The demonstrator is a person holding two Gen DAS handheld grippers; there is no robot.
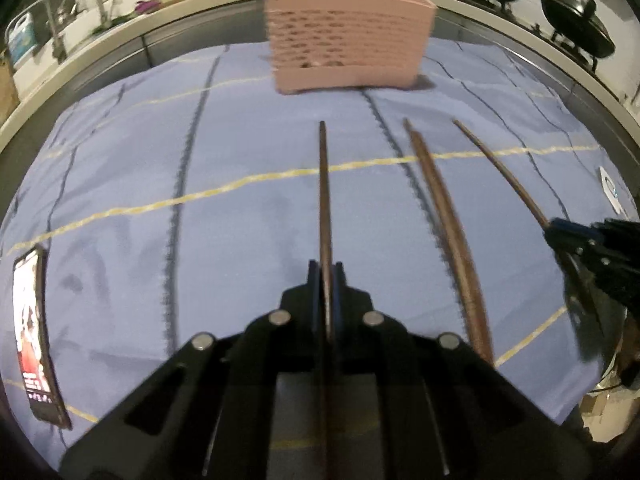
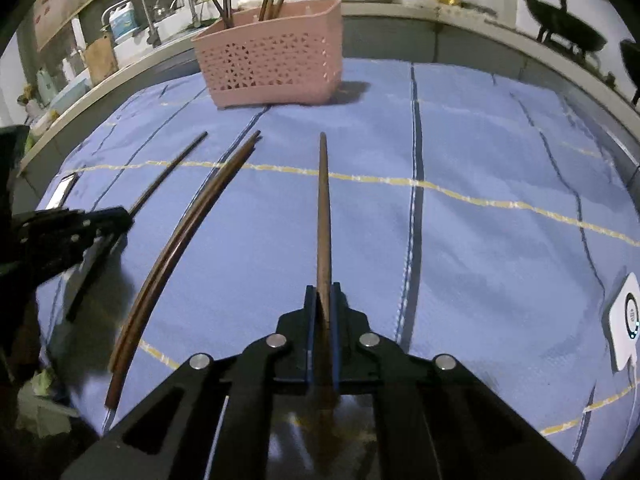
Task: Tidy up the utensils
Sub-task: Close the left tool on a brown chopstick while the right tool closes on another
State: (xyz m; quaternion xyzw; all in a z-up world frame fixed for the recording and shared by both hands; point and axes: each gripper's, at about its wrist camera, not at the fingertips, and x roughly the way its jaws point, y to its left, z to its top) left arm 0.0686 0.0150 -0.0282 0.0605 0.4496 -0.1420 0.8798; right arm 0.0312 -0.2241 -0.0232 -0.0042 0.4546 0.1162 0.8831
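Both grippers, left gripper and right gripper, each clamp one chopstick; each should be carried tip-up, kept level, to the pink basket.

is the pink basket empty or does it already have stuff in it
Not empty. The pink perforated plastic basket stands upright on the blue cloth, and several brown chopsticks stick up out of its open top.

Both claws angled downward over the table — left claw clamped tight on a chopstick, right claw likewise, each stick pointing forward.
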